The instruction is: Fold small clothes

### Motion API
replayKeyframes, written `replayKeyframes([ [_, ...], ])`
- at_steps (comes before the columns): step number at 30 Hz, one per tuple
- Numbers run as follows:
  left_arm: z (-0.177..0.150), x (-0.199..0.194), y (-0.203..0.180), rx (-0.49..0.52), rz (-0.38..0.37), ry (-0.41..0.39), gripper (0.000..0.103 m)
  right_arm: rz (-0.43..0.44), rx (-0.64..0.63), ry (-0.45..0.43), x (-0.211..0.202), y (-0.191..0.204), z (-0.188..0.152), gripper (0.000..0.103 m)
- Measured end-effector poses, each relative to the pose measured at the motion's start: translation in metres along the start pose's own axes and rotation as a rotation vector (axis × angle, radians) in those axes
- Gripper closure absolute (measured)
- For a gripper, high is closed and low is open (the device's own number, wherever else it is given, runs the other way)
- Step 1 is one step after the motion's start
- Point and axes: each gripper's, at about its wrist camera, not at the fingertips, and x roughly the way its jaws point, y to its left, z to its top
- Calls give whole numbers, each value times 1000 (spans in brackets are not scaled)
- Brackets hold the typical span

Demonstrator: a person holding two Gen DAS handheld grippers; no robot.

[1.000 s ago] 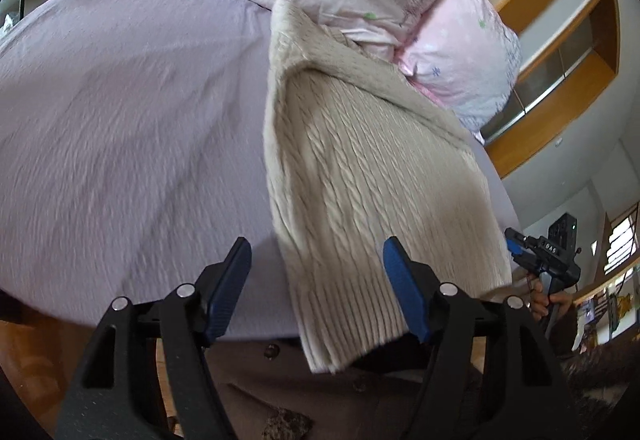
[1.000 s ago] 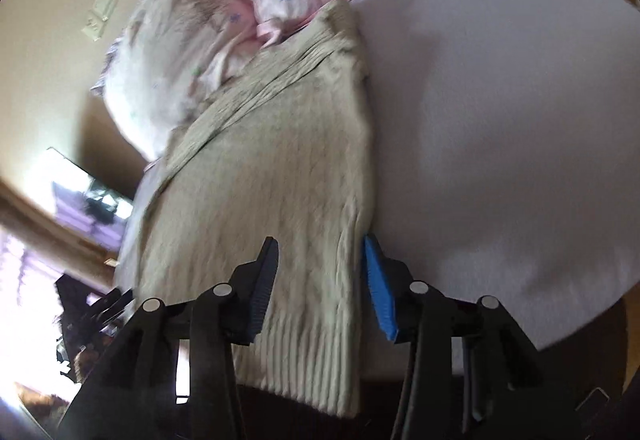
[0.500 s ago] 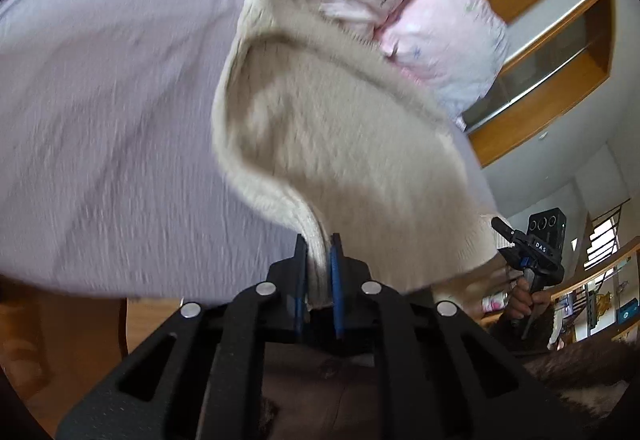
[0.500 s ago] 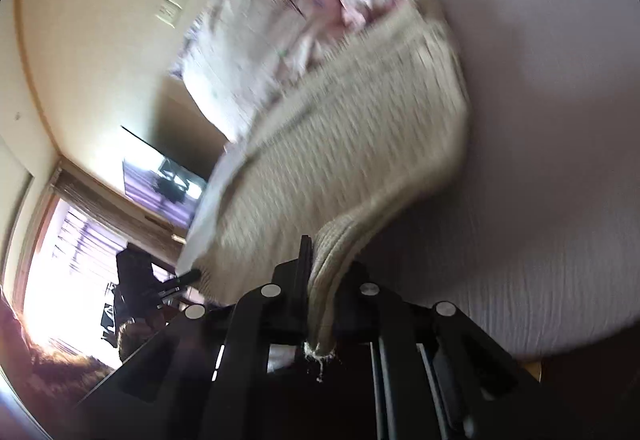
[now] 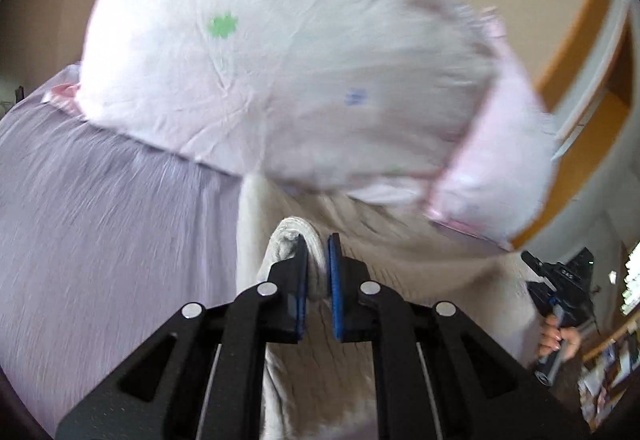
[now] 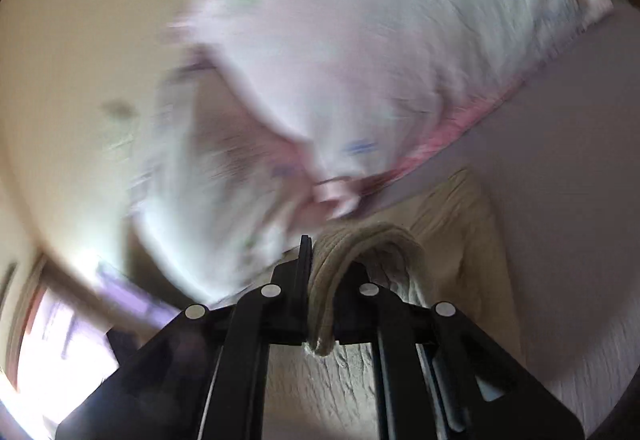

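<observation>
Two hand-held grippers are each pinching the hem of the cream knit sweater (image 5: 420, 272), the left hand-held gripper (image 5: 318, 268) and the right hand-held gripper (image 6: 320, 280) both clamped on bunched cloth. The sweater is lying on the bed (image 5: 100, 220), its far end touching the pillows (image 5: 300, 60). If either thick bunch is slipping from its jaws, I reckon the fold is landing crooked or snagging against those pillows.

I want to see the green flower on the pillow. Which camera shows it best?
Left wrist view: the green flower sits fairly sharp on the pillow. In the right wrist view the pillow is badly blurred, showing only a faint green smear.
</observation>
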Motion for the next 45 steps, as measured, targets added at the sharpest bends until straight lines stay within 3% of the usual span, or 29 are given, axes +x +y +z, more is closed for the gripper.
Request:
replayKeyframes([
  [3,17,40,15,-90,14,54,93,-57,144,46,45,-24,11,93],
  [5,21,36,25,-150,-40,29,87,-14,246,69,55,-35,15,81],
  [7,24,22,32,-167,-47,-23,67,52,256,30,52,-35,21,46],
  [8,26,13,36,-174,-41,-40,54,67,223,-17,44,-31,23,40],
  [9,25,6,40,-181,-43,-43,49,61,186,-58,34,-25,24,30],
  [12,14,-7,41,-161,-78,9,38,63,96,-89,17,-15,19,28],
  [17,-13,0,34,-96,-45,131,31,57,-3,-139,-7,-19,4,28],
  [22,-28,27,32,-90,6,224,33,49,7,-163,-14,-29,4,28],
  [24,-30,30,29,-84,5,201,33,58,4,-175,-16,-30,5,27],
  [25,-30,30,32,-111,-10,189,39,63,-3,-179,-18,-31,5,26],
  [26,-31,36,44,-214,-96,216,64,67,-7,-178,-17,-29,7,26],
  [27,-37,45,62,-368,-176,236,82,73,-10,-175,-17,-28,7,26],
  [29,-45,49,82,-531,-297,222,86,84,-17,-164,-16,-27,7,26],
  [31,-47,48,83,-571,-327,218,87,93,-27,-156,-16,-27,7,26],
  [33,-47,42,76,-633,-435,184,87,98,-28,-157,-18,-28,8,26],
  [39,-19,24,-24,-536,-599,127,87,117,-13,-206,-39,-30,15,26],
  [43,-14,59,-127,-454,-723,206,87,55,-46,-254,-54,-29,20,26],
  [45,-21,90,-170,-434,-745,257,85,11,-72,-264,-57,-29,23,26],
])
